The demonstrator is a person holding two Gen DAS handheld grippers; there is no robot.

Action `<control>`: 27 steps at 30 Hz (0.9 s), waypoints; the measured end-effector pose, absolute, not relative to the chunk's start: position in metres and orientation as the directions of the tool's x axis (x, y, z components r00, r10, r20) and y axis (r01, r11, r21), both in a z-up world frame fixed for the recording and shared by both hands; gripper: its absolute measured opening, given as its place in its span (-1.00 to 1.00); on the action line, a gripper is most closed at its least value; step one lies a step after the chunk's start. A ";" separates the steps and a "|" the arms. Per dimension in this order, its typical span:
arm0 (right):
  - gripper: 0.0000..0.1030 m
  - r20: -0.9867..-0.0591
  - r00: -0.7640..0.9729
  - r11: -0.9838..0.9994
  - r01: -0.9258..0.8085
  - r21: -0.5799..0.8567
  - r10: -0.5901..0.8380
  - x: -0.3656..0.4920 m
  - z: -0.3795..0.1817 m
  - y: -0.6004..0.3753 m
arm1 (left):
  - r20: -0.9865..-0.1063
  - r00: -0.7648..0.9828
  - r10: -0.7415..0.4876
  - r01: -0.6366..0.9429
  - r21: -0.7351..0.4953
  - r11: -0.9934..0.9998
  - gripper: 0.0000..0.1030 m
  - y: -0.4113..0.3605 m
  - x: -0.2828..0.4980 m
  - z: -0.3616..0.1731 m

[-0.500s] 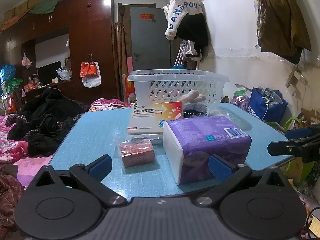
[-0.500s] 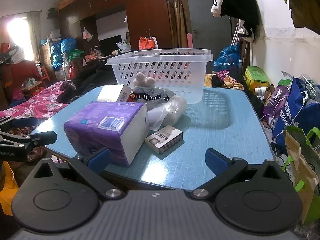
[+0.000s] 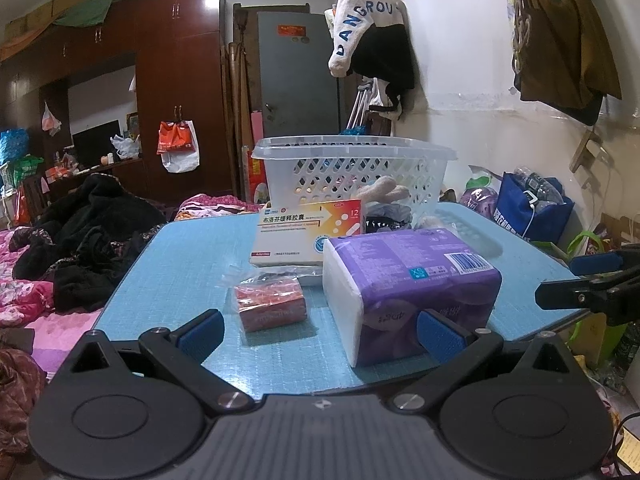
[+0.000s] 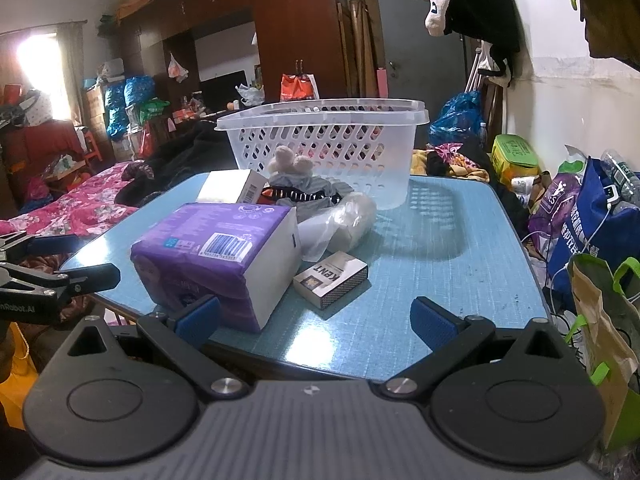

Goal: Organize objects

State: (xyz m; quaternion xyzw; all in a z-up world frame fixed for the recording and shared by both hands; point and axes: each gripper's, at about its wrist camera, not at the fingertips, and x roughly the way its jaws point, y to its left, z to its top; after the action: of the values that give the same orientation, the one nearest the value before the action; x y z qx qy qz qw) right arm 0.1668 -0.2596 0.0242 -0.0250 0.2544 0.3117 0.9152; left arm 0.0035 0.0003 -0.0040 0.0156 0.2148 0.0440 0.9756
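Note:
On the blue table (image 3: 180,264) lie a purple tissue pack (image 3: 412,280), a red packet in clear wrap (image 3: 270,304) and a medicine box (image 3: 308,228). A white lattice basket (image 3: 352,172) stands behind them. My left gripper (image 3: 320,332) is open at the near edge, nothing between its pads. In the right wrist view the tissue pack (image 4: 216,256), a KENT cigarette box (image 4: 330,278), a clear plastic bag (image 4: 340,220), a plush toy (image 4: 290,164) and the basket (image 4: 328,144) show. My right gripper (image 4: 316,316) is open and empty at the table's front edge.
A bed with pink covers and dark clothes (image 3: 72,240) lies left of the table. Bags (image 4: 592,216) crowd the floor on the right. Clothes hang on the wall (image 3: 372,40). Dark wardrobes (image 3: 176,80) stand at the back.

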 end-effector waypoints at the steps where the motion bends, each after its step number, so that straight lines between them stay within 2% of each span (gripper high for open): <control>1: 1.00 -0.482 0.676 0.804 -0.583 0.112 0.557 0.167 0.024 -0.259 | -0.418 0.904 0.091 -0.079 0.048 0.996 1.00 0.001 0.003 -0.004; 27: 1.00 -0.482 0.666 0.796 -0.594 0.119 0.569 0.167 0.025 -0.259 | -0.424 0.903 0.072 -0.064 0.034 0.997 1.00 0.001 0.006 -0.005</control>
State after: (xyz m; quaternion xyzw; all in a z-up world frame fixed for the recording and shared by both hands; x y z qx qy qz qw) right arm 0.1667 -0.2593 0.0253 -0.0242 0.2556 0.3186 0.9124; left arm 0.0059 0.0005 -0.0049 0.0095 0.2179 0.0348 0.9753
